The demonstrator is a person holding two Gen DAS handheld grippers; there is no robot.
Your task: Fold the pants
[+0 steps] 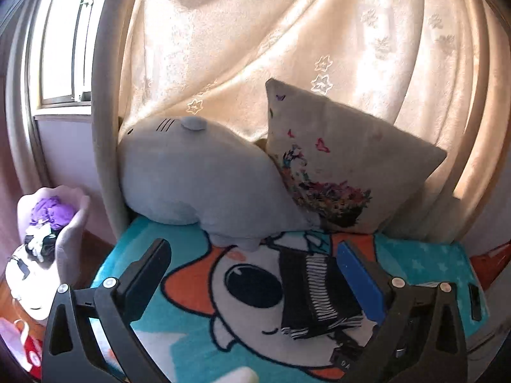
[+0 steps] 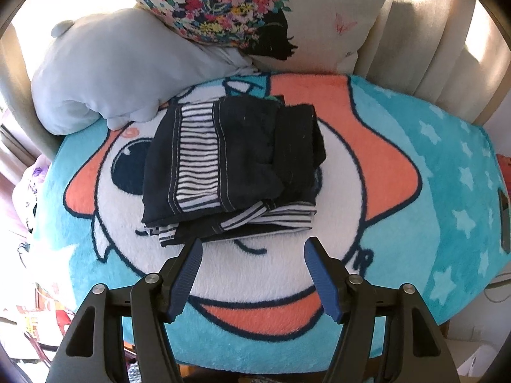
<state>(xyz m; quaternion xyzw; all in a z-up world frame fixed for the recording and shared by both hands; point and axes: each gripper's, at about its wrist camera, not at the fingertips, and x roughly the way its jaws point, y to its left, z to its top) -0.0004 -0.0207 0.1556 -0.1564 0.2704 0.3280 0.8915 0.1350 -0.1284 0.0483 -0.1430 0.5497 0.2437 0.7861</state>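
pants (image 2: 230,166) lie folded into a compact dark navy bundle with a black-and-white striped panel, sitting on the cartoon blanket (image 2: 415,172), roughly over the white face of the printed character, next to its big dark eye. striped edges poke out of the bundle's near side, layers stacked a bit unevenly. right gripper (image 2: 252,271) hovers just short of the bundle's near edge, jaws spread apart, nothing between the blue pads (image 2: 188,277), not touching the cloth as far as i can see. left gripper (image 1: 255,274) also has jaws wide apart, holding nothing; in the left wrist view the pants (image 1: 316,293) show between its fingers, closer to the blue-padded finger (image 1: 361,284), but whether that pad touches the cloth i cannot tell. the blanket (image 1: 191,344) is teal with white stars, orange and white patches. at its far end a grey plush animal (image 2: 105,63) lies on its side, one paw resting on the blanket near the bundle's far left corner, close but apart from it. a cream cushion with floral print (image 2: 242,3) leans against the plush, propped upright behind it. behind both hangs a cream curtain (image 1: 287,32) with leaf pattern, sunlit. a window (image 1: 60,41) is off to the left. beside the blanket's left edge a pale chair (image 1: 67,233) holds a heap of purple, white and black clothes (image 1: 48,220).
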